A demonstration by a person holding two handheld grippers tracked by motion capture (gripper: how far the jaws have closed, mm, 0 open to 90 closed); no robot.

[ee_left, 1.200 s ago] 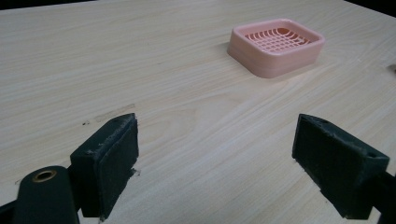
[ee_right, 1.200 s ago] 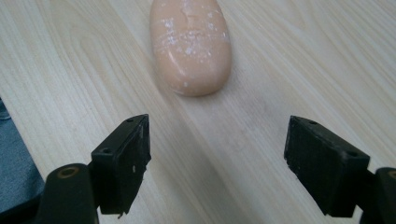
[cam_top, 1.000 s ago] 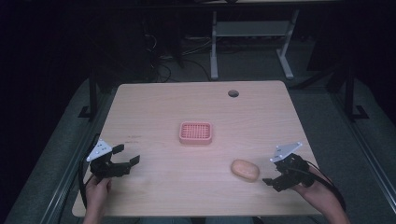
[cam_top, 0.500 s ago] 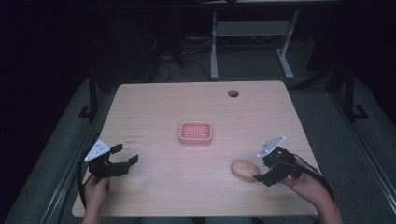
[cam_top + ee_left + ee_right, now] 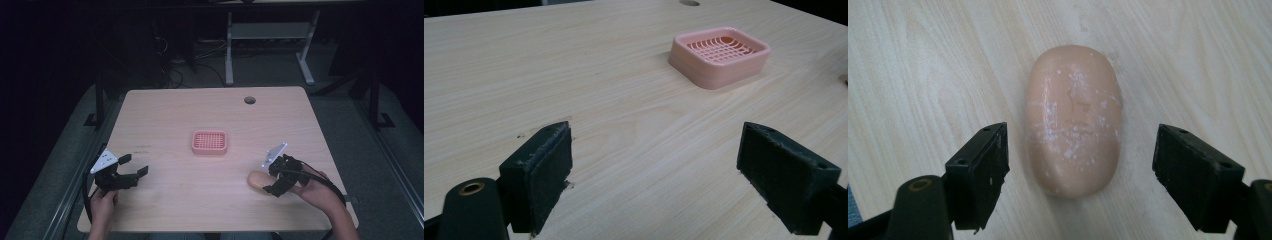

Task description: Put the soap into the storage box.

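Observation:
A peach oval bar of soap (image 5: 258, 179) (image 5: 1074, 117) lies flat on the wooden table (image 5: 210, 205) at the front right. My right gripper (image 5: 274, 182) (image 5: 1080, 182) is open directly over it, one jaw on each side of its near end, neither touching it. A pink slotted soap dish (image 5: 209, 142) (image 5: 719, 54) rests in the middle of the table, with nothing in it. My left gripper (image 5: 131, 167) (image 5: 654, 185) is open low over the front left of the table, facing the dish from well short of it.
A round cable hole (image 5: 249, 100) pierces the table near its far edge. Beyond the table stand a white desk frame (image 5: 270, 35) and cables on a dark floor. Dark rails run along both sides of the table.
My right gripper has slid left from the table's right edge until its open jaws straddle the soap. The left gripper has barely shifted.

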